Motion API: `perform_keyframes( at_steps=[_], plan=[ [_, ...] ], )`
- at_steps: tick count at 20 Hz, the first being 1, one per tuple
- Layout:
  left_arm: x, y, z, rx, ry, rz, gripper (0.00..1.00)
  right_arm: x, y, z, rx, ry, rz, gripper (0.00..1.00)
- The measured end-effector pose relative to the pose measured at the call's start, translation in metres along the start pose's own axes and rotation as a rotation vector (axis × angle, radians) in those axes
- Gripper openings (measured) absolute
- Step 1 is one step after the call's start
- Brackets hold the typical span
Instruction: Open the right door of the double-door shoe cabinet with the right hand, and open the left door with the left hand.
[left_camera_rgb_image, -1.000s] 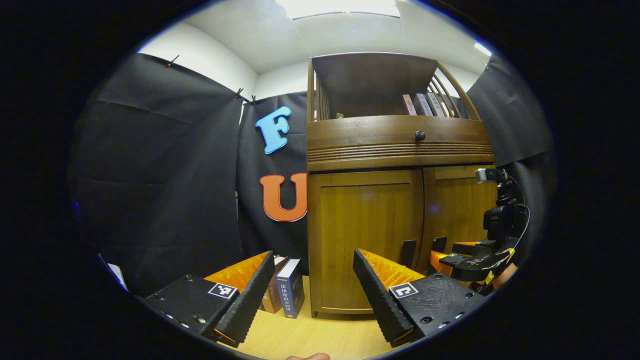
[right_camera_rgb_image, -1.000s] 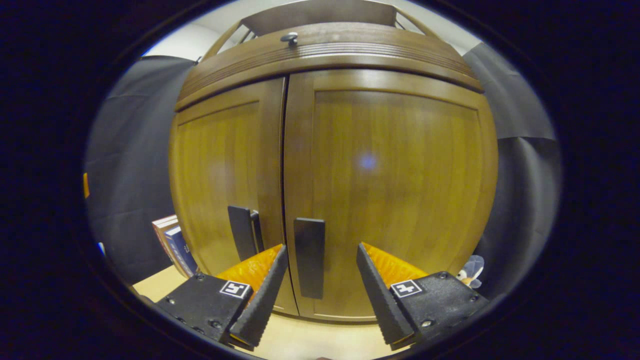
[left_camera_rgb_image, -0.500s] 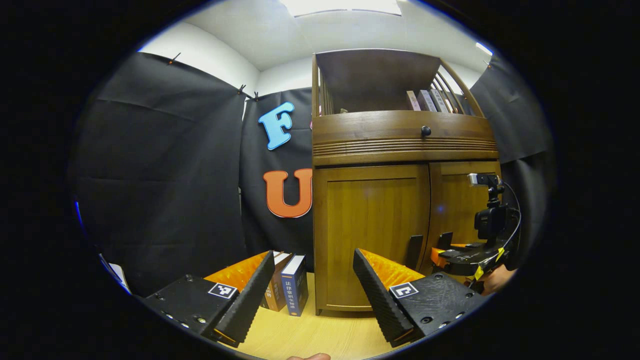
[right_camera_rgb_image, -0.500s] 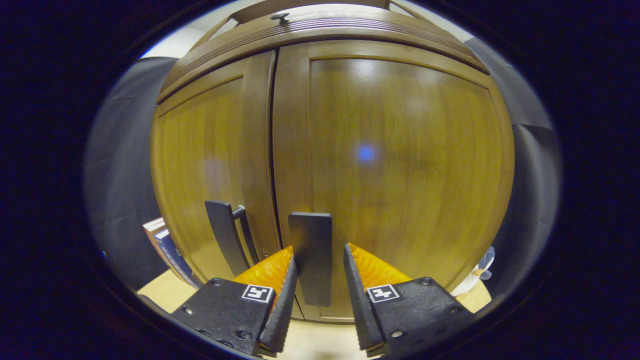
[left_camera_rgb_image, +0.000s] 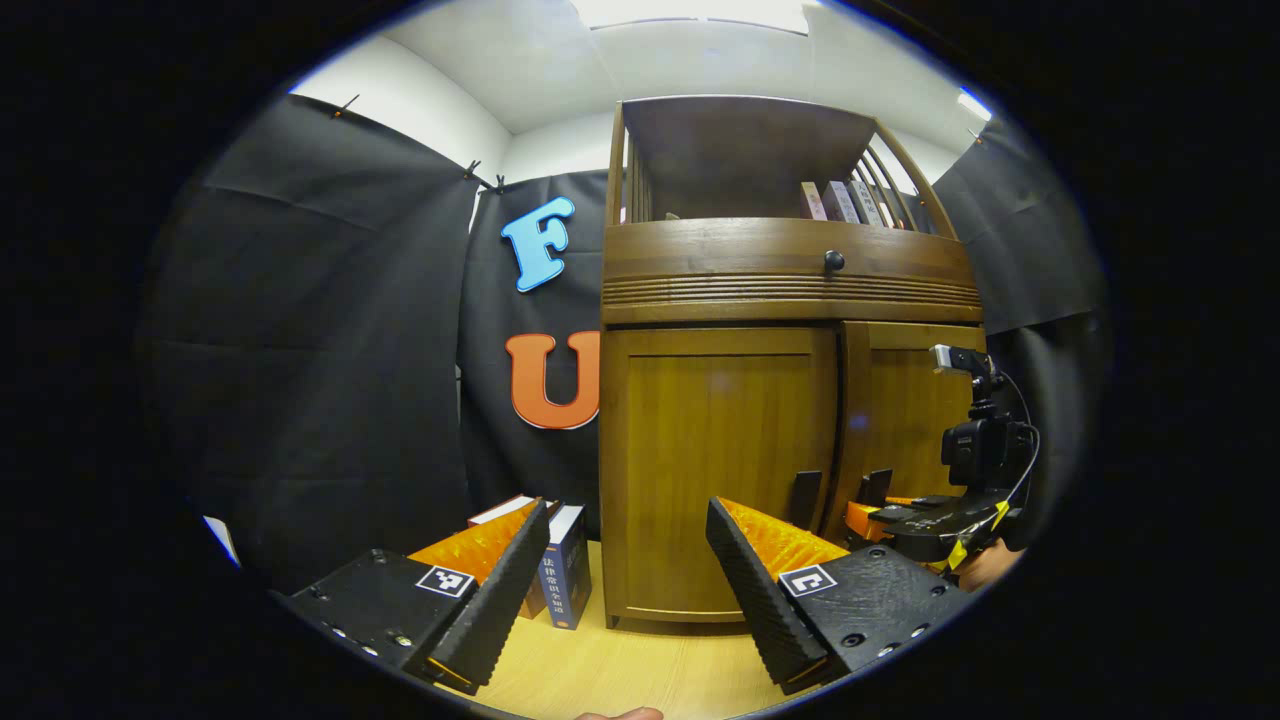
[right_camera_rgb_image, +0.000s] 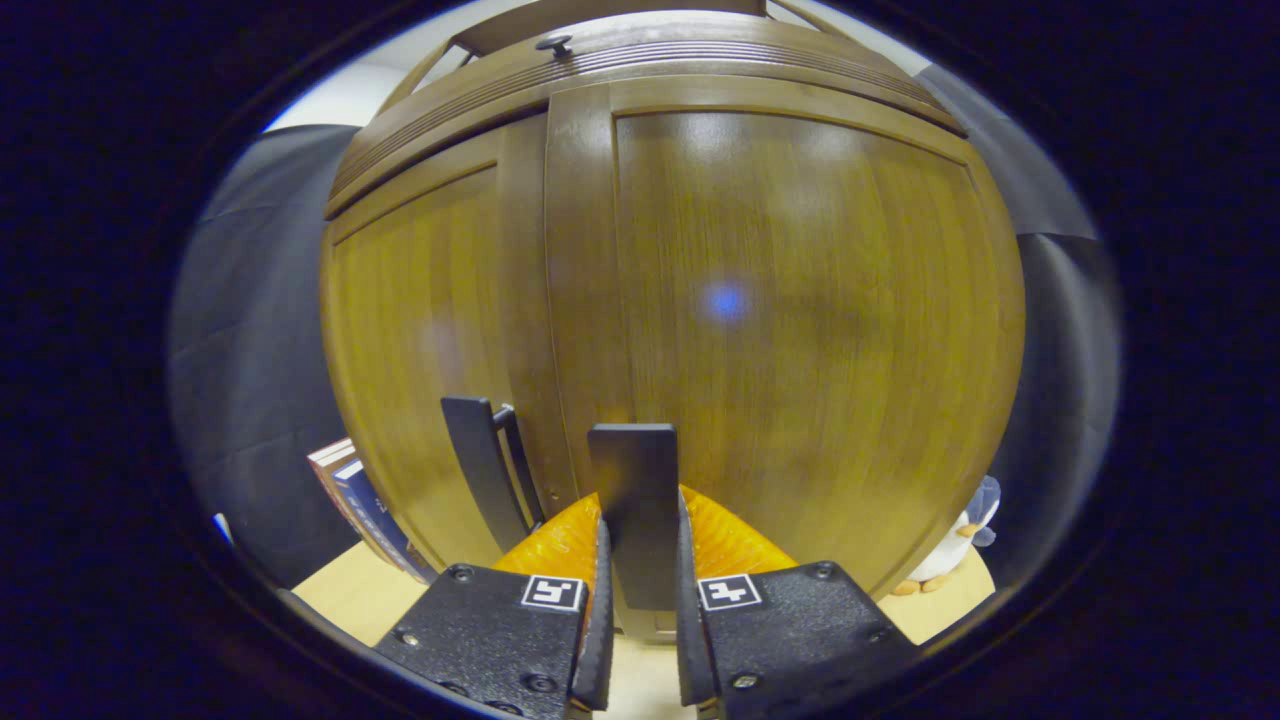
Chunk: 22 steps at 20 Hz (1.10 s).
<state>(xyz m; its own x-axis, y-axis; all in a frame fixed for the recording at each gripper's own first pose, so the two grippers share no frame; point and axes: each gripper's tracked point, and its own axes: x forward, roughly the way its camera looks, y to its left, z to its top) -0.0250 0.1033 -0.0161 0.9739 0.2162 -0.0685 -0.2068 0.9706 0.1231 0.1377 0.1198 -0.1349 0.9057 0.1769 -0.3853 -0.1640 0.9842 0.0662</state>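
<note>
Right gripper (right_camera_rgb_image: 640, 560) clamped on right door handle (right_camera_rgb_image: 632, 500), left gripper (left_camera_rgb_image: 625, 570) apart, well short of cabinet (left_camera_rgb_image: 720, 440).

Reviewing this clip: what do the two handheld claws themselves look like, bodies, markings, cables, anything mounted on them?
Each claw has a black, bolted body. The left claw and right claw both carry a small square black-and-white marker on each finger base, with ribbed, sawtooth-edged fingers. Seen from the left gripper view, the right claw has a black camera mounted on top, a thin black cable looping beside it, and yellow tape.
</note>
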Motion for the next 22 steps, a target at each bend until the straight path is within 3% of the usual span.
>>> perform_keyframes(
  at_steps=[9, 22],
  plan=[
    [0.010, -0.029, -0.012, -0.015, 0.056, -0.057, 0.95, -0.060, -0.009, -0.014, -0.024, -0.008, 0.081, 0.28],
    [0.020, -0.085, -0.016, -0.027, 0.047, -0.148, 0.95, -0.136, -0.043, -0.031, -0.019, -0.010, 0.080, 0.28]
  ],
)
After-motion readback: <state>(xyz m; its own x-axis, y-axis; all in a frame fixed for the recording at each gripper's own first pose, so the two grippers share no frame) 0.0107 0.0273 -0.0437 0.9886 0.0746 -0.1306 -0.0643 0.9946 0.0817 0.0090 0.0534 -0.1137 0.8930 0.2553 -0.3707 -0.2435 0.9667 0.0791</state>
